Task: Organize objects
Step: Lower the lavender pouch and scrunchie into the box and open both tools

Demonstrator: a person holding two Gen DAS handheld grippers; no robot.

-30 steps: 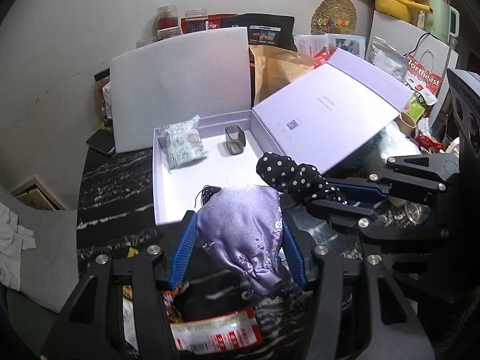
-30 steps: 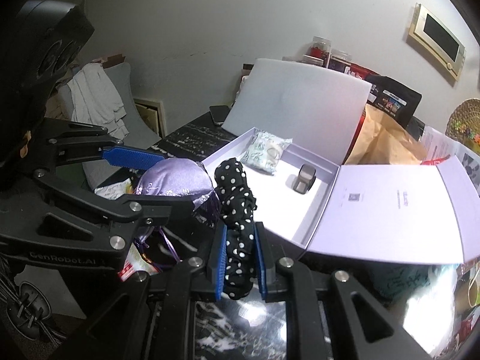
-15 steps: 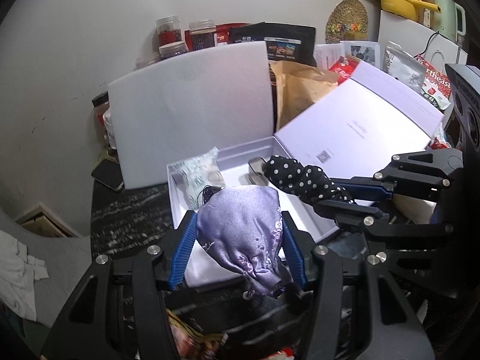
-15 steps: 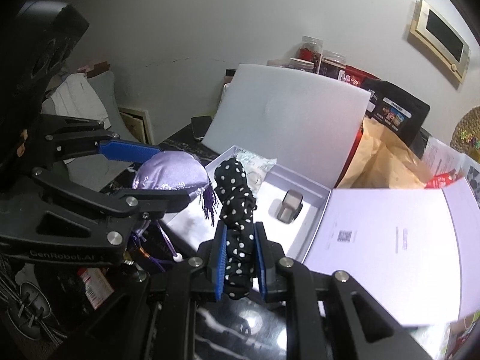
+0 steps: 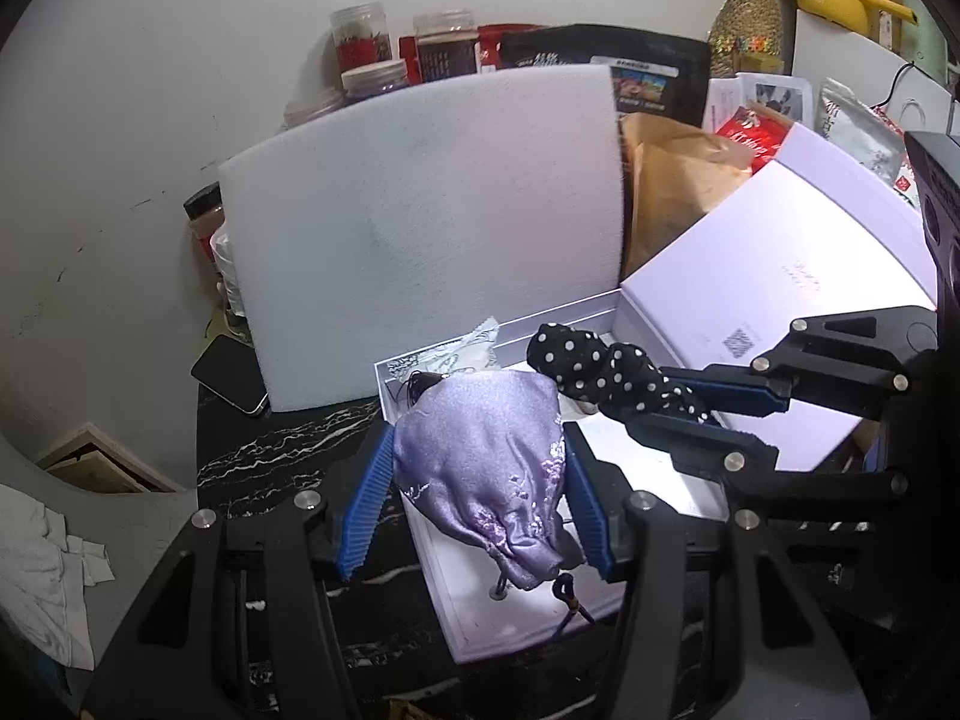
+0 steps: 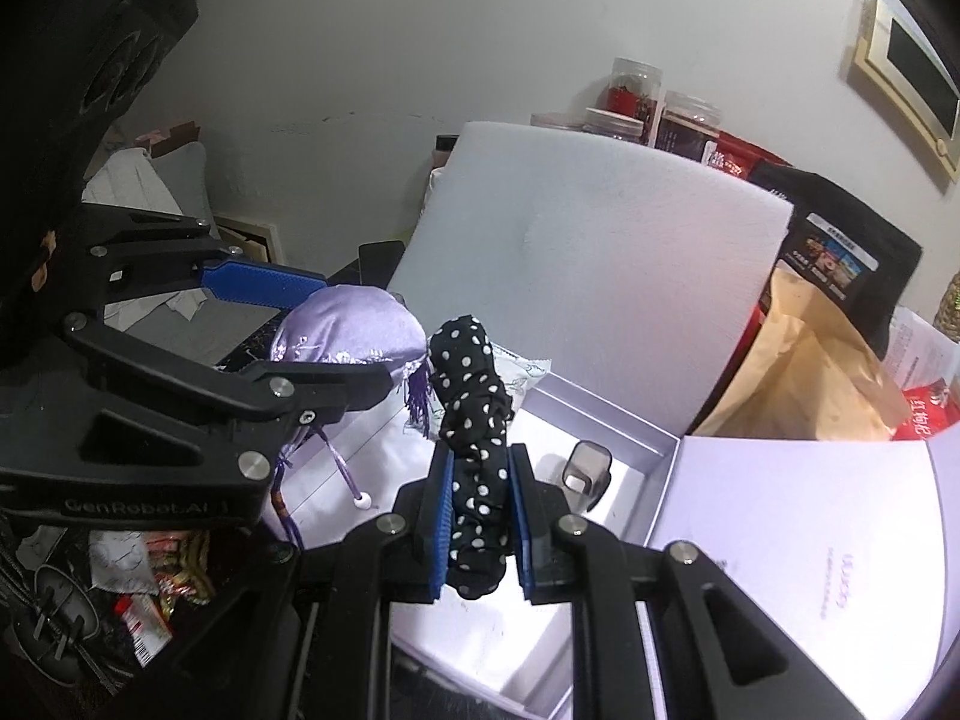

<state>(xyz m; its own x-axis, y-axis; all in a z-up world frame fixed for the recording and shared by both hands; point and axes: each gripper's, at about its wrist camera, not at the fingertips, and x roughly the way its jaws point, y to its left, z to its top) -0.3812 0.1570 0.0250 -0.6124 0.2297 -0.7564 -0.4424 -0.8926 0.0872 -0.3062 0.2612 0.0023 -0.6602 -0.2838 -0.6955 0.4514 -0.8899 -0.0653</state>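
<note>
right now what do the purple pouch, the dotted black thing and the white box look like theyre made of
Purple pouch: likely satin or silk, glossy with embroidered flowers and a drawstring cord. Dotted black thing: soft gathered fabric, matte, puckered like a scrunchie. White box: probably rigid cardboard with a smooth matte paper finish and crisp straight walls.

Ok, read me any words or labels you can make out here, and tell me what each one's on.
"GenRobot.AI": on the left gripper body, seen from the right wrist view.
Open box lid: faint printed lines and a QR code, too small to read.
Black pouch label, red packet: too blurred to read.
</note>
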